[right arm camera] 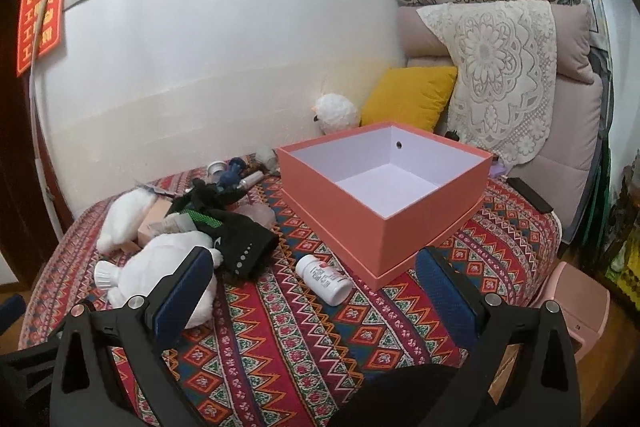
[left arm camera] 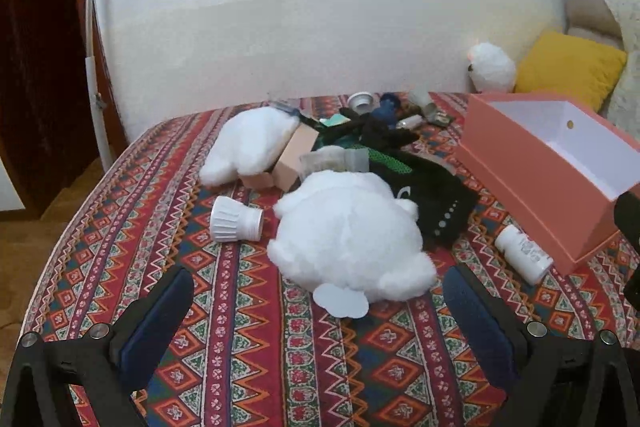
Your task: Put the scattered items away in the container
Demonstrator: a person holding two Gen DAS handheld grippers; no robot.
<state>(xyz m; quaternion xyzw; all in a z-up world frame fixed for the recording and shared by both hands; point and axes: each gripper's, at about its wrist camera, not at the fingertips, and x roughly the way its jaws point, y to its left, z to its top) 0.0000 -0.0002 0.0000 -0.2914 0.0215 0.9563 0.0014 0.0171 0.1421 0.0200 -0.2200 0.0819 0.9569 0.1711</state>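
From the left wrist, the left tool point(left arm camera: 318, 311) is spread wide and holds nothing; its fingers hang above the patterned cloth point(left arm camera: 256, 367) of the surface. Just ahead of it lies a white plush point(left arm camera: 348, 239), face down. Left of the plush lies a white cup point(left arm camera: 236, 219) on its side. Behind it are a second plush point(left arm camera: 248, 143), black clothes point(left arm camera: 424, 195) and small clutter. A white bottle point(left arm camera: 524, 253) lies beside the pink box point(left arm camera: 532, 183) at the right. Behind is a white wall.

From the right wrist, the right tool point(right arm camera: 316, 287) is also wide open and empty. The bottle point(right arm camera: 324, 279) lies between its fingers, further ahead, just beside the box point(right arm camera: 424, 227). The box is open, white inside, with nothing in it. A yellow cushion point(right arm camera: 408, 95) leans behind.
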